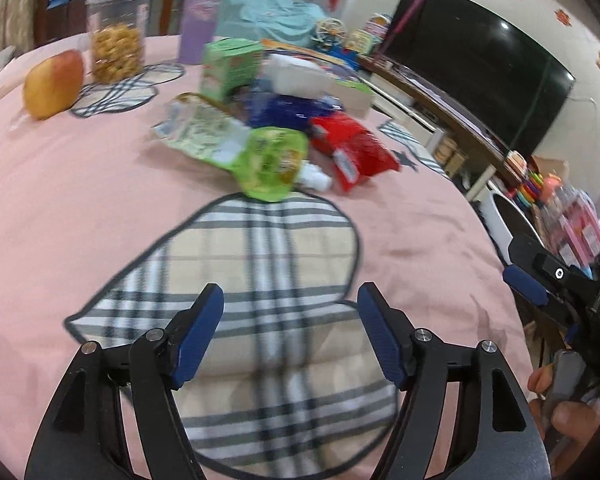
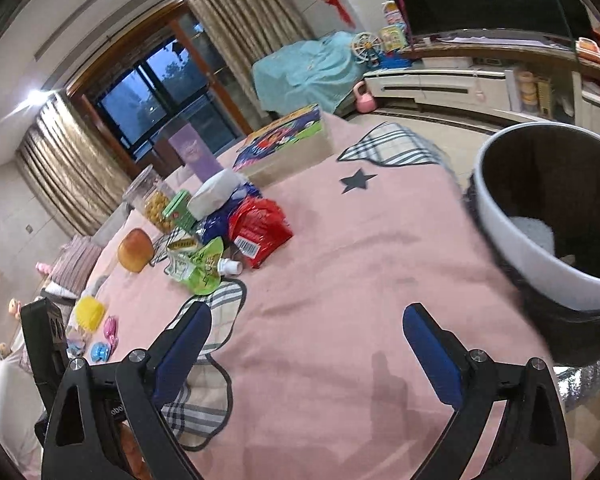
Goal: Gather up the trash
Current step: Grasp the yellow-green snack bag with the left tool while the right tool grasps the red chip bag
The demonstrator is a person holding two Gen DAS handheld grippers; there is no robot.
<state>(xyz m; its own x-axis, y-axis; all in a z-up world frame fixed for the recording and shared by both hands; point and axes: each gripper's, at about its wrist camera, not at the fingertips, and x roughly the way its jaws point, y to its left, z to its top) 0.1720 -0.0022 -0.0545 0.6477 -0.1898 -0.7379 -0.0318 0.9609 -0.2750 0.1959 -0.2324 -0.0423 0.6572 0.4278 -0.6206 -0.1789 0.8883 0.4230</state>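
A heap of trash lies on the pink tablecloth (image 1: 80,200): a green spouted pouch (image 1: 272,164), a red wrapper (image 1: 352,148), a blue wrapper (image 1: 288,110), a pale green-white packet (image 1: 200,132), a green carton (image 1: 230,66) and a white tissue pack (image 1: 296,76). My left gripper (image 1: 290,300) is open and empty, well short of the pouch. In the right wrist view the heap shows again, with the green pouch (image 2: 204,268) and red wrapper (image 2: 260,226). A white-rimmed black bin (image 2: 548,232) stands at the table's right edge. My right gripper (image 2: 306,320) is open and empty.
An apple (image 1: 54,84), a clear snack jar (image 1: 118,36) and a purple tumbler (image 1: 200,20) stand at the back. A game box (image 2: 288,140) lies beyond the heap. Small toys (image 2: 90,312) lie at the left. Plaid patches (image 1: 240,280) mark the cloth.
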